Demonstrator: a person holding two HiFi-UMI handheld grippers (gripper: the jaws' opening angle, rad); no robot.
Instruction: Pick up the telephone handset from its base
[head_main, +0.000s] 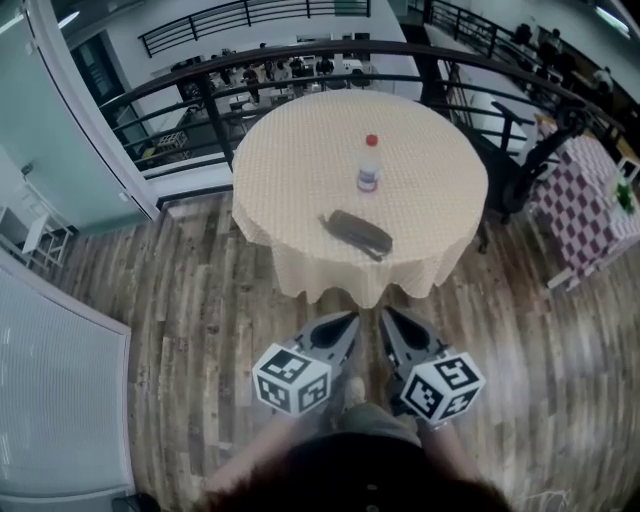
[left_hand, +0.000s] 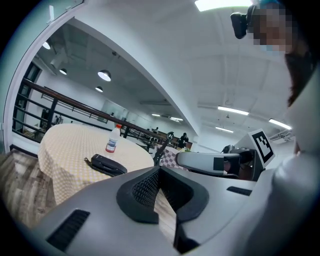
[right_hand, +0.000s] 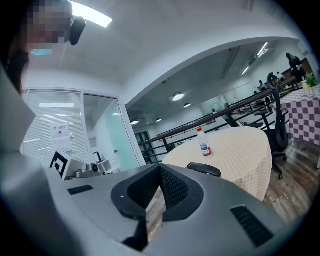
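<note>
A dark telephone (head_main: 358, 232) with its handset lying on the base rests near the front edge of a round table (head_main: 290, 170) under a cream cloth. It also appears in the left gripper view as the telephone (left_hand: 106, 165) and in the right gripper view as the telephone (right_hand: 204, 169). My left gripper (head_main: 350, 318) and right gripper (head_main: 385, 313) hang side by side over the wooden floor, short of the table, pointing at it. Both are shut and hold nothing; the left gripper (left_hand: 160, 169) and right gripper (right_hand: 160, 167) show their pads meeting.
A clear bottle with a red cap (head_main: 369, 165) stands behind the telephone. A black office chair (head_main: 520, 160) and a checkered-cloth table (head_main: 590, 205) are at the right. A dark railing (head_main: 200, 95) runs behind the table, and a glass wall (head_main: 60, 150) stands at the left.
</note>
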